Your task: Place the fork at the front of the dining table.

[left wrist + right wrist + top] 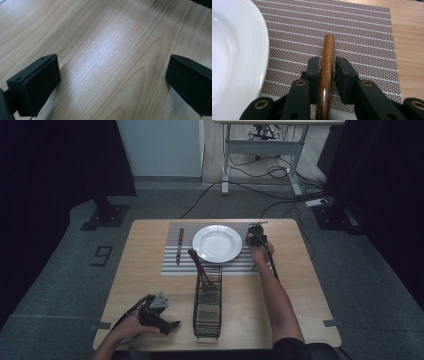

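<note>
The table (150, 285) carries a striped placemat (362, 32) with the white plate (217, 243) centred on it. At the plate's three o'clock your right gripper (327, 68) lays a wooden-handled utensil (328, 55) on the mat; its jaws flank the handle with a sliver of gap, barely parted. Your left gripper (112, 77) waits at seven o'clock, jaws wide and empty.

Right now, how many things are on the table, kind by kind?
Plate: 1
Placemat: 1
Wire caddy: 1
Wooden-handled utensils: 3 that I can make out (knife left of the plate, utensil standing in the caddy, handle right of the plate)
Total: 6
</note>
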Demonstrator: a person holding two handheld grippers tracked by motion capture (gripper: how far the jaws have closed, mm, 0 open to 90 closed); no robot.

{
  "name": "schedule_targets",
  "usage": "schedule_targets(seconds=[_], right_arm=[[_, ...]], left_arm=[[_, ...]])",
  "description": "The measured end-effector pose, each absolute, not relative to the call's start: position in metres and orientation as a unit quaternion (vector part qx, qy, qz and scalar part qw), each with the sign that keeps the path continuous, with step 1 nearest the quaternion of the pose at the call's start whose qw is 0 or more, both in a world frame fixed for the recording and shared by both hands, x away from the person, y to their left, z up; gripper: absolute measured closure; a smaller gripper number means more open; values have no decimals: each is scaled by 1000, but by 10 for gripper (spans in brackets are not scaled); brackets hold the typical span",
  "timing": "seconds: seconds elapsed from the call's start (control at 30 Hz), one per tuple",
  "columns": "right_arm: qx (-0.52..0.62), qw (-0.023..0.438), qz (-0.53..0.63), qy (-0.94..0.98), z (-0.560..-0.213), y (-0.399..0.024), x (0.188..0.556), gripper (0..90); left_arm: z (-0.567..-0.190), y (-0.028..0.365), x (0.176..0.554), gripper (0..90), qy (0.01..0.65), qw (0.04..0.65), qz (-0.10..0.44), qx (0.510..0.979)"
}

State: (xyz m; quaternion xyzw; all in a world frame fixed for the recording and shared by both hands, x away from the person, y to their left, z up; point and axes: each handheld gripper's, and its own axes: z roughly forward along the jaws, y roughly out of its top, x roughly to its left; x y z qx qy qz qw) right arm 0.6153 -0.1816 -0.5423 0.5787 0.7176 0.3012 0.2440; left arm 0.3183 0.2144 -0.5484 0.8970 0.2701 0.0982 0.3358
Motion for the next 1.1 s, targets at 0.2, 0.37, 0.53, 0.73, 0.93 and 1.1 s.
schedule_targets(seconds=[0.2, 0.37, 0.53, 0.73, 0.93, 1.1], right_arm=[[575, 246, 317, 713, -537, -186, 610, 698], [572, 236, 324, 715, -537, -192, 604, 709], [563, 211, 330, 728, -538, -195, 600, 763], [572, 217, 341, 713, -540, -204, 597, 746], [576, 219, 331, 715, -542, -211, 595, 728], [564, 235, 307, 729, -537, -206, 591, 718]], left_arm=[[-548, 214, 318, 0, 270, 336, 98, 897], [-548, 214, 318, 0, 270, 336, 98, 897], [-548, 214, 318, 0, 270, 336, 98, 897], [-548, 214, 318, 0, 270, 336, 98, 897], [-548, 214, 318, 0, 270, 336, 98, 897], [-548, 214, 318, 0, 270, 336, 98, 897]])
